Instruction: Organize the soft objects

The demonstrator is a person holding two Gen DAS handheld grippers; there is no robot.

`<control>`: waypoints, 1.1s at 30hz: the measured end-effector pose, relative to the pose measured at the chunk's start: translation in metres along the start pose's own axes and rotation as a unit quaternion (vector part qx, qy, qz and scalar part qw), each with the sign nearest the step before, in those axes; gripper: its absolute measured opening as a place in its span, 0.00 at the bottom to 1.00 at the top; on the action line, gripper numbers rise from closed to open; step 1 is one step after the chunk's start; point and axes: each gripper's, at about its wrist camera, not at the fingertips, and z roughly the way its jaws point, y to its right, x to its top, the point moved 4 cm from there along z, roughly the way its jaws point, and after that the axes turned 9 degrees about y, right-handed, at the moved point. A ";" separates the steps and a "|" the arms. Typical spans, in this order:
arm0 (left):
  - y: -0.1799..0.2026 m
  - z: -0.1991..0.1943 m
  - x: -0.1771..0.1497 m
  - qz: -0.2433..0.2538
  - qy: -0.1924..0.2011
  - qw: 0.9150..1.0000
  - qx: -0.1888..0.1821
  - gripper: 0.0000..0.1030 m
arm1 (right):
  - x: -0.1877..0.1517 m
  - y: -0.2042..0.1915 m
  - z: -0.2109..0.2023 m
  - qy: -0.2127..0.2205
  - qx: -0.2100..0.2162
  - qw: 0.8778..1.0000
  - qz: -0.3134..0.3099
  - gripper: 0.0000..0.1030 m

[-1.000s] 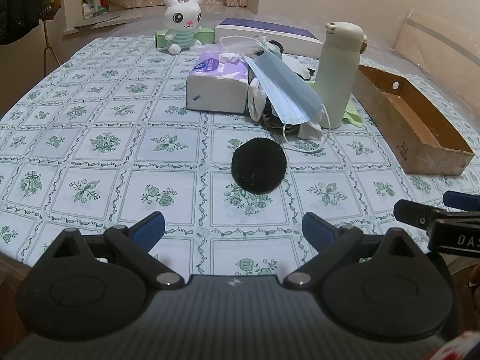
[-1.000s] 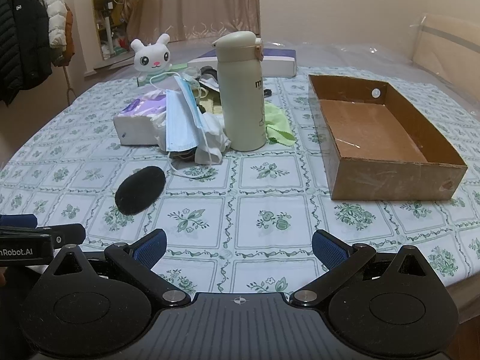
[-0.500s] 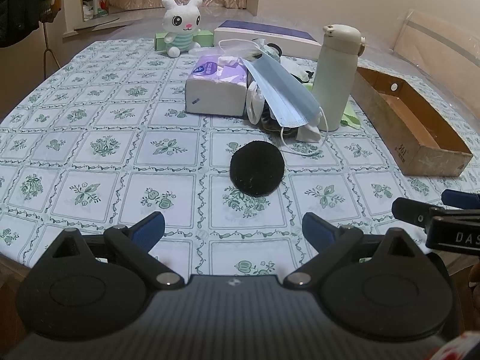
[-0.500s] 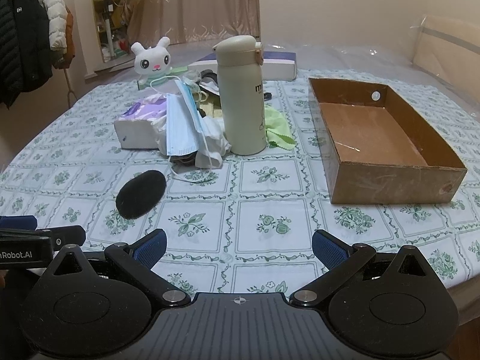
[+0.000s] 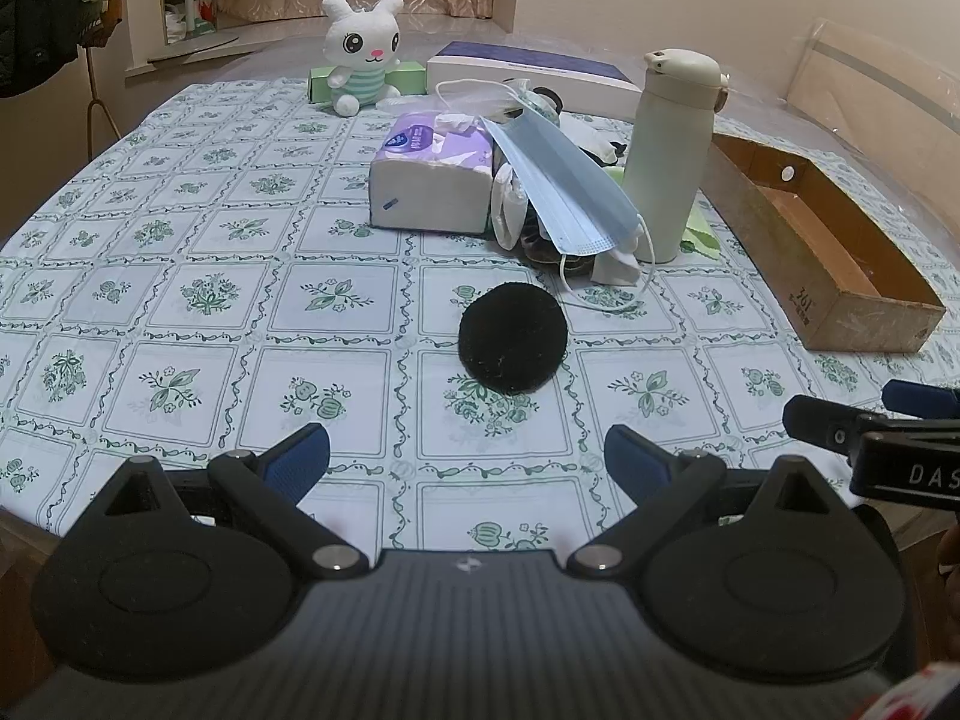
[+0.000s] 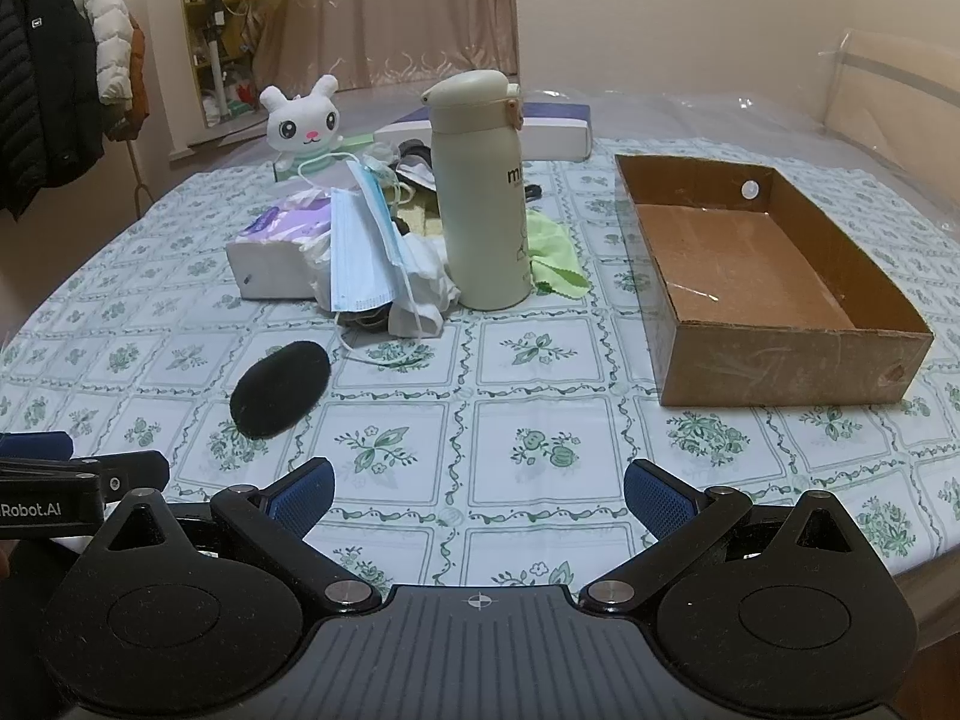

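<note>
The left gripper (image 5: pixel 467 459) hovers low over the near edge of the counter (image 5: pixel 180 312), jaws spread wide and empty, lined up with the black round pad (image 5: pixel 512 338) lying flat just ahead, probably the first pick. The right gripper (image 6: pixel 478 495) waits likewise agape, holding nothing. Farther off, a blue face mask (image 5: pixel 561 192) drapes over a tissue pack (image 5: pixel 429 177) beside an upright bottle (image 5: pixel 669 150); a plush rabbit (image 5: pixel 360 51) sits at the far edge. The open cardboard box (image 6: pixel 774 324) on the right looks the likely destination.
</note>
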 end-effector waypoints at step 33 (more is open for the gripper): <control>-0.004 0.000 -0.004 -0.006 0.000 1.000 0.000 0.94 | -0.003 0.002 0.002 -0.002 -0.001 1.000 0.002 0.99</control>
